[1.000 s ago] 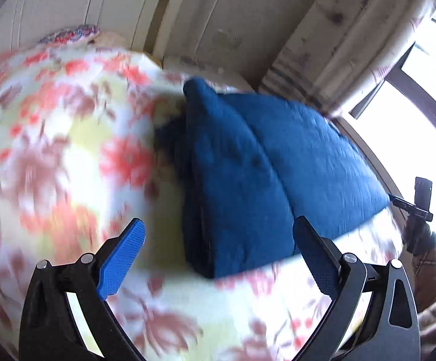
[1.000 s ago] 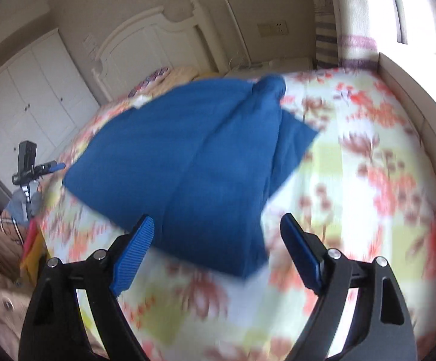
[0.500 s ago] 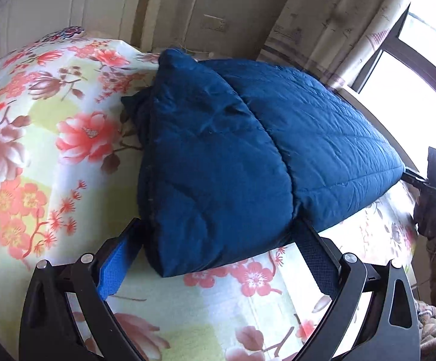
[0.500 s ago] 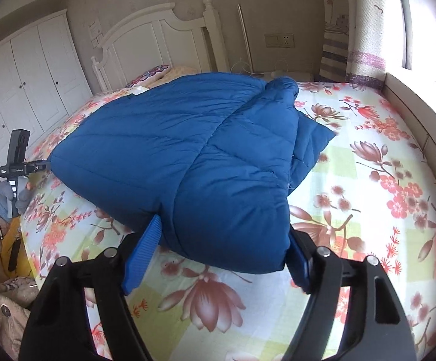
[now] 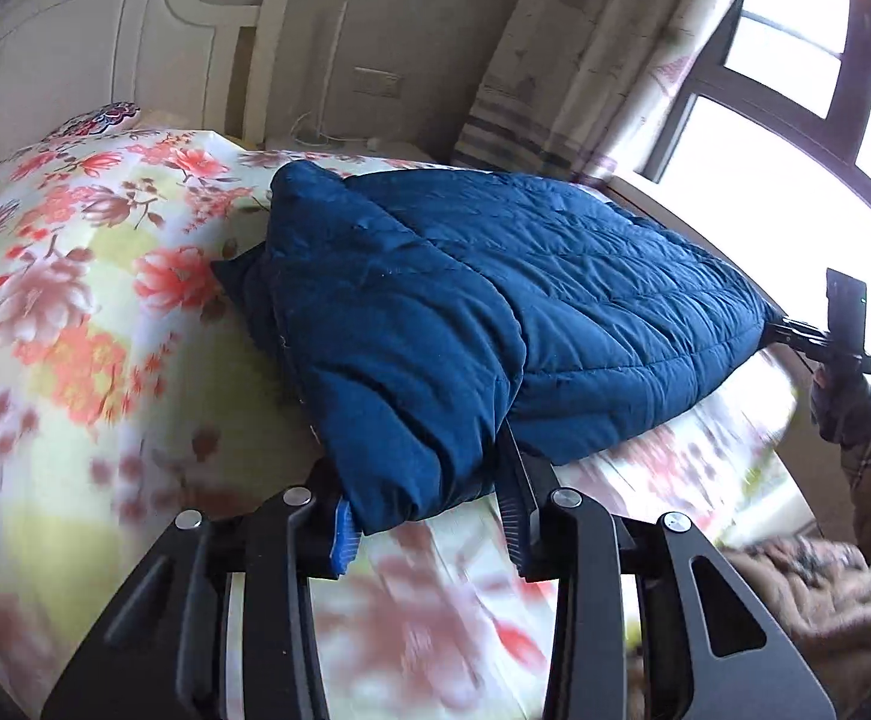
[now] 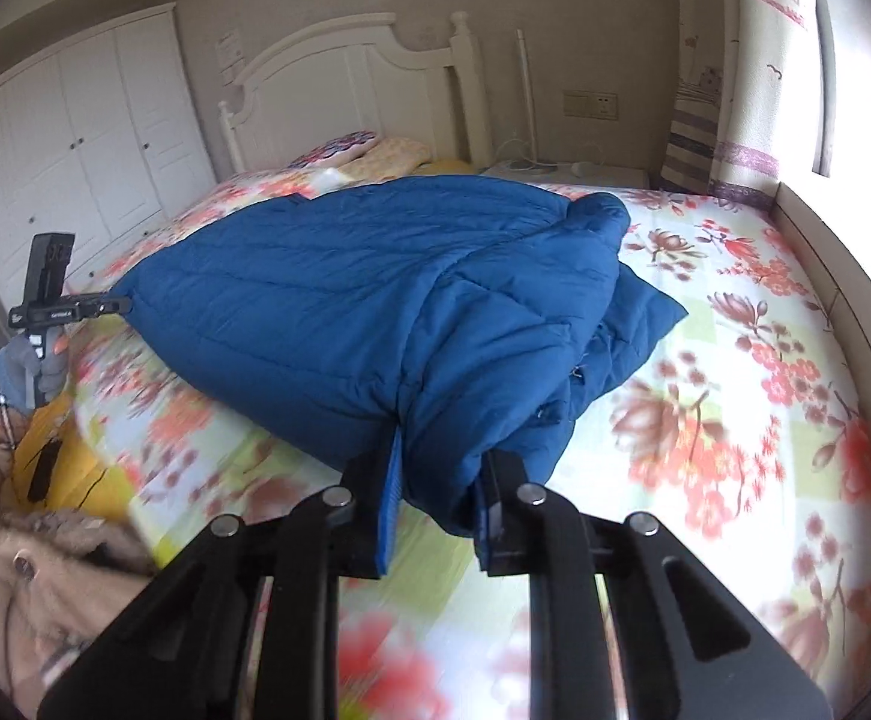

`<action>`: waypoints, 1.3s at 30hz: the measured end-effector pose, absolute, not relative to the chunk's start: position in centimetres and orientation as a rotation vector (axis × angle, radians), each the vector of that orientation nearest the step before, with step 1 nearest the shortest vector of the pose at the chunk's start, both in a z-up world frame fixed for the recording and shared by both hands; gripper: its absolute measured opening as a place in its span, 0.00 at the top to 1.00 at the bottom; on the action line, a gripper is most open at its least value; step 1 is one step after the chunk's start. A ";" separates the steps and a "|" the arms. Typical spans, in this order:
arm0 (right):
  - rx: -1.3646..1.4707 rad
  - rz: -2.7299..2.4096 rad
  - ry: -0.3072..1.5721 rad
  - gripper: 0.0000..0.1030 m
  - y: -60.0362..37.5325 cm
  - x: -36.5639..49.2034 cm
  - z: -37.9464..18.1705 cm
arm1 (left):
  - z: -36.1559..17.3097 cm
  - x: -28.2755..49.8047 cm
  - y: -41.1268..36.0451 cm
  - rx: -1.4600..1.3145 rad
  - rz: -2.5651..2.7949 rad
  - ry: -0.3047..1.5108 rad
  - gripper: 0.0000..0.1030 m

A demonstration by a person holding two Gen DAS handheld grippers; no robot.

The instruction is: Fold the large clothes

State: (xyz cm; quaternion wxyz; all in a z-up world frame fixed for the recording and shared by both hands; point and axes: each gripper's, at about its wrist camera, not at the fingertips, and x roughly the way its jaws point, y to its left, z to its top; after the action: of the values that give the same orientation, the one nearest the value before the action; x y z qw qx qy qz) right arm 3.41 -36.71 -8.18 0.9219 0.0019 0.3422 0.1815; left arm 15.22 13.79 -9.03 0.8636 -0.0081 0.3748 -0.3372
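Observation:
A blue quilted jacket [image 5: 495,300] lies partly folded on a floral bedspread [image 5: 75,312]. My left gripper [image 5: 429,504] is shut on one near corner of the jacket, the cloth bunched between its blue pads. My right gripper [image 6: 438,504] is shut on the other near corner of the jacket [image 6: 345,300]. Each gripper shows far off in the other's view, the right one [image 5: 843,324] at the jacket's right edge and the left one [image 6: 45,306] at its left edge. The sleeve lies folded over the body.
The floral bedspread [image 6: 735,390] covers the bed. A white headboard [image 6: 345,90] and pillows [image 6: 363,153] are at the far end. A wardrobe [image 6: 63,138] stands left, a curtain [image 6: 735,72] and window sill [image 6: 843,252] right. A brown coat [image 6: 27,588] lies near my hands.
Both grippers moved in to the near hem of the jacket and closed on its two corners. A second ago they were open and away from it.

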 end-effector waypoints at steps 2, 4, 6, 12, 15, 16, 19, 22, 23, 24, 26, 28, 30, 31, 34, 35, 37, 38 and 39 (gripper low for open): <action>-0.002 0.396 0.719 0.82 -36.3 0.3 -8.4 | -9.4 12.4 14.7 -0.010 -0.724 0.798 0.67; 0.008 0.405 0.725 0.82 -36.1 -2.1 -8.9 | -9.9 10.1 15.4 -0.018 -0.728 0.803 0.67; 0.031 0.411 0.724 0.82 -36.3 -3.8 -9.3 | -10.4 8.4 16.0 -0.044 -0.724 0.803 0.67; 0.057 0.374 0.714 0.69 -37.2 -5.5 -9.9 | -11.6 6.6 16.7 -0.086 -0.698 0.804 0.63; 0.033 0.326 0.707 0.42 -38.1 -5.5 -8.7 | -11.2 6.9 17.3 -0.074 -0.608 0.822 0.28; 0.044 0.308 0.683 0.37 -38.7 -5.6 -7.9 | -10.6 6.5 17.7 -0.076 -0.590 0.797 0.20; 0.093 0.199 0.577 0.32 -41.1 -6.2 -4.3 | -7.1 5.2 20.4 -0.129 -0.557 0.646 0.06; 0.101 0.148 0.479 0.32 -41.2 -4.5 -0.2 | -2.8 6.0 21.9 -0.179 -0.428 0.513 0.04; 0.116 0.139 0.462 0.32 -40.5 -2.8 1.2 | -1.2 7.0 21.5 -0.196 -0.391 0.488 0.04; 0.126 0.131 0.456 0.31 -39.7 -1.4 2.0 | 0.3 8.4 20.6 -0.213 -0.370 0.479 0.04; 0.142 0.151 0.448 0.31 -37.3 2.1 3.5 | 2.5 11.0 17.9 -0.231 -0.353 0.469 0.04; 0.127 0.166 0.468 0.30 -33.5 6.5 4.1 | 3.9 13.9 14.0 -0.180 -0.331 0.507 0.04; 0.091 0.167 0.518 0.30 -29.3 11.0 3.8 | 4.2 18.3 8.6 -0.059 -0.289 0.578 0.04; 0.051 0.172 0.546 0.30 -27.5 13.1 3.4 | 3.9 19.8 6.9 -0.020 -0.270 0.610 0.04; -0.089 0.153 0.673 0.32 -22.0 18.8 0.2 | 1.1 26.2 1.3 0.084 -0.260 0.762 0.04; -0.123 0.138 0.698 0.32 -21.2 19.7 -1.0 | 0.1 26.9 0.5 0.088 -0.257 0.790 0.04; -0.154 0.101 0.778 0.32 -21.0 22.1 -4.3 | -2.4 28.9 -0.6 0.074 -0.251 0.853 0.04; -0.152 0.084 0.838 0.32 -21.7 23.2 -6.9 | -4.1 29.9 -1.0 0.046 -0.256 0.885 0.04; -0.141 0.064 0.897 0.31 -22.1 24.0 -9.2 | -5.8 30.6 -1.5 0.028 -0.263 0.908 0.04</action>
State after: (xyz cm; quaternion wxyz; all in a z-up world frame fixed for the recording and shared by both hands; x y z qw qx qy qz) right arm 23.95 -22.09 -9.24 0.8982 -0.0680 0.4332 0.0310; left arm 30.57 -1.50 -5.76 0.8902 0.0137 0.4375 -0.1266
